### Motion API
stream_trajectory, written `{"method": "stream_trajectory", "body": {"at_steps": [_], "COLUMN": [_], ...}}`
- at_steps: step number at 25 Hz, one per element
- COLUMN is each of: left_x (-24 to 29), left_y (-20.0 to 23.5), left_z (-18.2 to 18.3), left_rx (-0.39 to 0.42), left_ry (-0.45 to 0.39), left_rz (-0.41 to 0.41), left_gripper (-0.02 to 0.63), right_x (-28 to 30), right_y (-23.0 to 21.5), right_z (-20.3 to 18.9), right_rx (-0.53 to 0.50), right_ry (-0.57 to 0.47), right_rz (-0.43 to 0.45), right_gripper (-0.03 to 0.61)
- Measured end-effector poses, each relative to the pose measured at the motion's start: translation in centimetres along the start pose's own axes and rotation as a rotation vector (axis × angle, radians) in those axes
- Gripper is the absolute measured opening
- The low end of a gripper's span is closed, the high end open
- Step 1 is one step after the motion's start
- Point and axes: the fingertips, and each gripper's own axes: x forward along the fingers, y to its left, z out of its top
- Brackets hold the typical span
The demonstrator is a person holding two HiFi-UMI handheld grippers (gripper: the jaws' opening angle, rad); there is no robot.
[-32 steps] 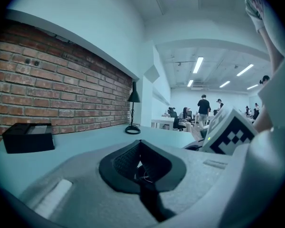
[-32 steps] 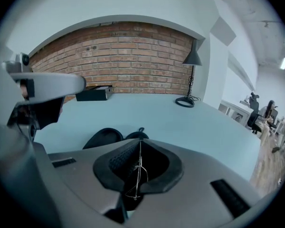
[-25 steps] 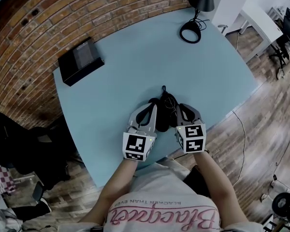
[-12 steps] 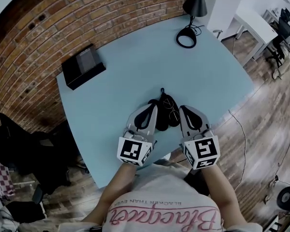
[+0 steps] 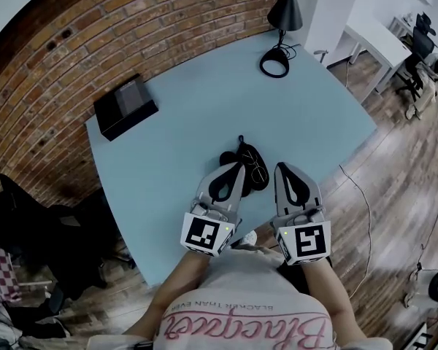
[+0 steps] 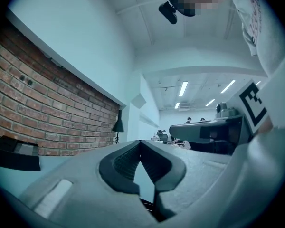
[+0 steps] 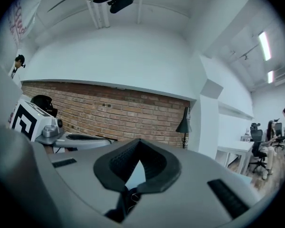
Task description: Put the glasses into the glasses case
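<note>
A black glasses case (image 5: 237, 159) lies near the table's front edge, with a short cord at its far end. Thin wire-rimmed glasses (image 5: 258, 168) rest on its right part; I cannot tell whether they sit inside it. My left gripper (image 5: 236, 166) is shut and empty, its tip at the case's near left side. My right gripper (image 5: 281, 168) is also shut and empty, just right of the glasses and apart from them. In the right gripper view the dark case (image 7: 128, 199) shows below the closed jaws. In the left gripper view the jaws meet at the left gripper's tip (image 6: 140, 142).
A black box (image 5: 125, 106) sits at the back left of the light blue table (image 5: 204, 100). A black desk lamp (image 5: 279, 20) with a ring base (image 5: 274, 64) stands at the back right. Dark chairs (image 5: 36, 224) are beside the table's left edge. The brick wall (image 5: 95, 35) runs behind.
Both grippers have drawn back a little toward the person, and the right one now stands clear of the case. The case and glasses stay in place.
</note>
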Motion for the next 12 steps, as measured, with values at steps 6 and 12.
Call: {"method": "stream_trajectory", "body": {"at_steps": [6, 12], "left_x": [0.1, 0.1], "left_y": [-0.7, -1.2], "left_z": [0.0, -0.2], "left_rx": [0.018, 0.039], "left_ry": [0.008, 0.025], "left_rz": [-0.005, -0.001], "left_gripper": [0.005, 0.005], "right_x": [-0.7, -0.6], "right_y": [0.4, 0.1], "right_z": [-1.2, -1.9], "right_rx": [0.016, 0.013], "right_ry": [0.017, 0.07], "right_rz": [-0.019, -0.03], "right_gripper": [0.009, 0.009]}}
